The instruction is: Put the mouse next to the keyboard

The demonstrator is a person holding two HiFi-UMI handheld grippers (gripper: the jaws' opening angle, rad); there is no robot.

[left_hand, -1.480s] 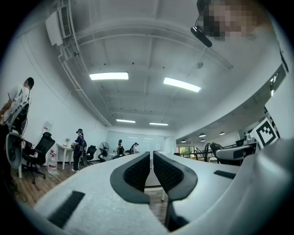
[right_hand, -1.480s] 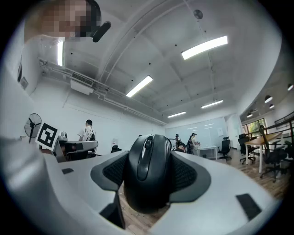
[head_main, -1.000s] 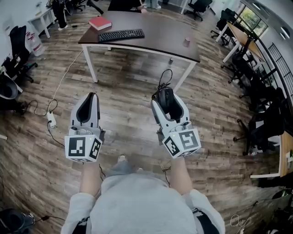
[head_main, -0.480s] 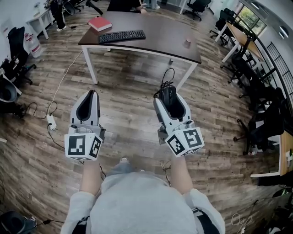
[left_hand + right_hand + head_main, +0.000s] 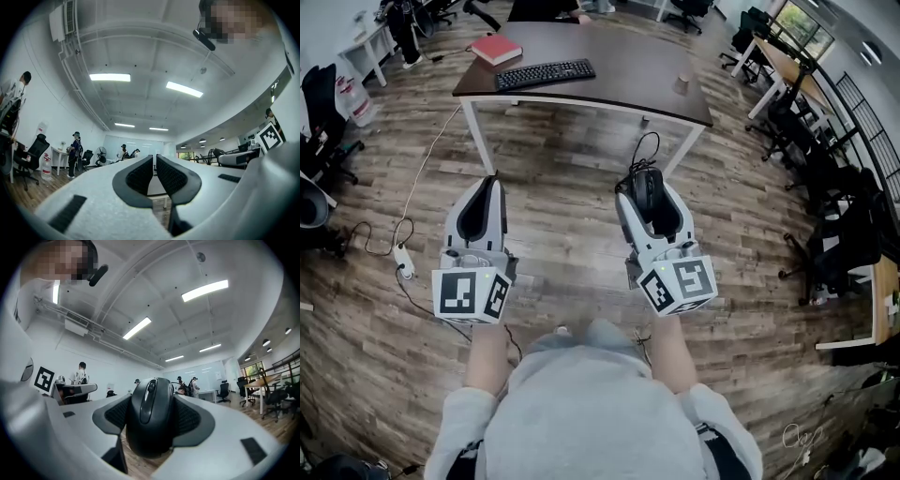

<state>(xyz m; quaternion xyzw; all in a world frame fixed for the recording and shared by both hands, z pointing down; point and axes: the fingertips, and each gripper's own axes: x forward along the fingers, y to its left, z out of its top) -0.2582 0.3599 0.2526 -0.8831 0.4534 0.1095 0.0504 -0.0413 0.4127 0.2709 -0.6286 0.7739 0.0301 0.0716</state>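
Between the pads of your right gripper (image 5: 644,180) sits the black wired mouse (image 5: 150,418), clamped by its flanks with the scroll wheel facing that gripper's camera. Its cable (image 5: 639,150) loops out ahead of the jaws, above the wood floor. Your left gripper (image 5: 488,187) carries nothing; its jaws are drawn together with only a sliver of gap between the ribbed pads.

You are at the carrying step. The mouse is off any surface and held out in front of you, well apart from the dark table (image 5: 628,70). The black keyboard (image 5: 546,72) lies toward the table's left end, near a red book (image 5: 496,49).

The next move calls for walking up to the table and lowering the mouse onto the bare top just beside the keyboard — its right side looks free — before you let the jaws part. Mind the cable, which could snag or drag.

Where the cable ends is hard to tell, and the mouse's underside is hidden in every view. The small object (image 5: 682,84) near the table's right edge is too small to name.
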